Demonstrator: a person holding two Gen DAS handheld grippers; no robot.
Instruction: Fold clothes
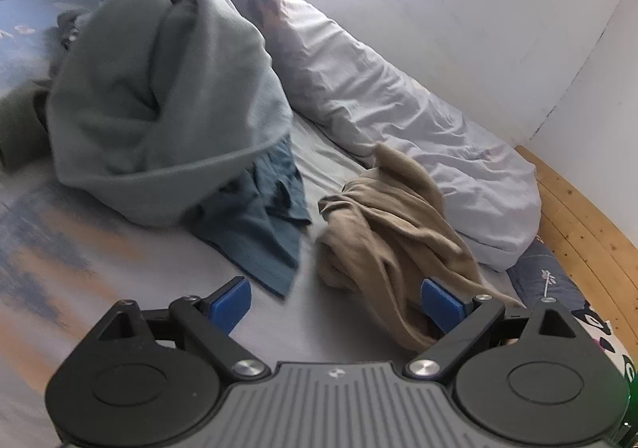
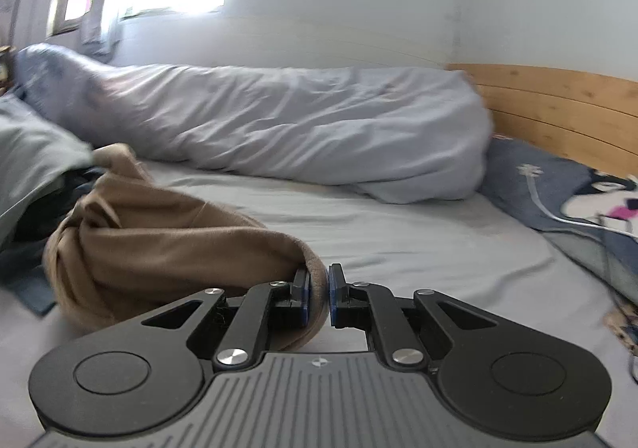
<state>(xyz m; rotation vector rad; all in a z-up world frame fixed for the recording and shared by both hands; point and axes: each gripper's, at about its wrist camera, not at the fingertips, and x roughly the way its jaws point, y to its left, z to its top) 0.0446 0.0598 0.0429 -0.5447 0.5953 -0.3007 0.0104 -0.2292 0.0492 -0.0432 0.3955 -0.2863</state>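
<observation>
Nearest in the right wrist view, the right hand-held gripper (image 2: pixel 318 298) has its blue pads pressed together on a fold of the tan garment (image 2: pixel 159 232), pinching its near edge; the rest of that garment bunches up to the left on the grey bed sheet (image 2: pixel 398 240). In the left wrist view, the left hand-held gripper (image 1: pixel 337 302) is spread wide, its right pad touching the tan garment's (image 1: pixel 382 232) near edge, which trails down beside that finger. Just left of the tan garment lies a crumpled teal garment (image 1: pixel 263 224), partly under a large pale green garment (image 1: pixel 159 89) heaped farther back. Beyond them a rolled pale duvet (image 1: pixel 398 97) runs along the white wall (image 1: pixel 498 17), with a wooden headboard (image 2: pixel 558 105) at far right.
</observation>
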